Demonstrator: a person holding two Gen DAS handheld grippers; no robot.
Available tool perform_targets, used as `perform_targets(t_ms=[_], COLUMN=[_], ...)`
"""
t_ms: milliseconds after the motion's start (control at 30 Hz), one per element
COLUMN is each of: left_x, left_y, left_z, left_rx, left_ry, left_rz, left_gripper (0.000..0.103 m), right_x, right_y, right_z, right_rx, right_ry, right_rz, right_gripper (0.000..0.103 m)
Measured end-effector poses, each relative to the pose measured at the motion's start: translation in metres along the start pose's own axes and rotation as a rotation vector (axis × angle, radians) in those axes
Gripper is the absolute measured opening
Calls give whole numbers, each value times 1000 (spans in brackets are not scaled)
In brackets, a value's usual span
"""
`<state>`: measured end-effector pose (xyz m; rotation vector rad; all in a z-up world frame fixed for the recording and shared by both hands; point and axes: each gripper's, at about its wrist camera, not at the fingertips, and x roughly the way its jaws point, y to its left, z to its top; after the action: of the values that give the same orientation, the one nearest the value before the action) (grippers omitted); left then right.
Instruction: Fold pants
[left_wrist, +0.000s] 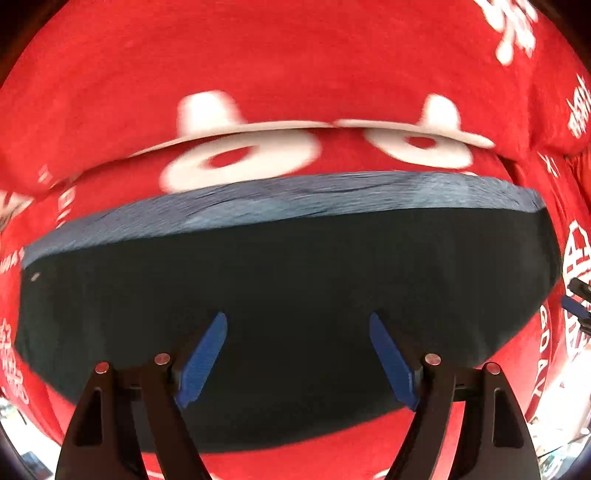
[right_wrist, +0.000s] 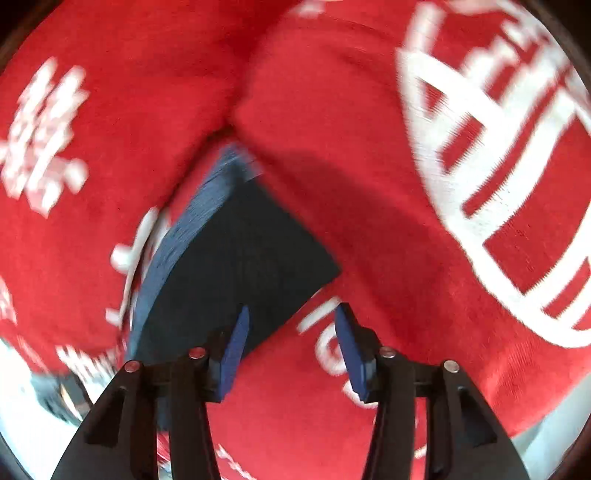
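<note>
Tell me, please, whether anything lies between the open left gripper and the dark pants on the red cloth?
Nothing visible does. The left gripper is open right over the dark folded pants, whose fabric fills the gap between its blue fingers. Only the red printed cloth surrounds the pants; the right gripper is open at their corner.

Left claw (left_wrist: 297, 325) and right claw (right_wrist: 291, 317) both gape wide, empty.
</note>
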<state>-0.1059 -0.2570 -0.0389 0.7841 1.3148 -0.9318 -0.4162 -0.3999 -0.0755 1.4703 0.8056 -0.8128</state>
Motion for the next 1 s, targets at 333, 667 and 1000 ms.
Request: perform_targets(t_ms=[333, 667, 1000], left_x=[-15, -13, 35], left_y=[181, 388, 446], left_z=[-46, -66, -69], left_rx=[-165, -339, -283], left_ry=[-37, -93, -94], left_rz=[53, 118, -261], left_gripper=[81, 81, 81], right_x=[115, 333, 475], right_y=[279, 562, 648], right_z=[-71, -216, -264], right_rx=[-598, -1112, -1347], right_ry=[242, 507, 639], right_rz=[130, 126, -90], right_gripper=[53, 53, 53])
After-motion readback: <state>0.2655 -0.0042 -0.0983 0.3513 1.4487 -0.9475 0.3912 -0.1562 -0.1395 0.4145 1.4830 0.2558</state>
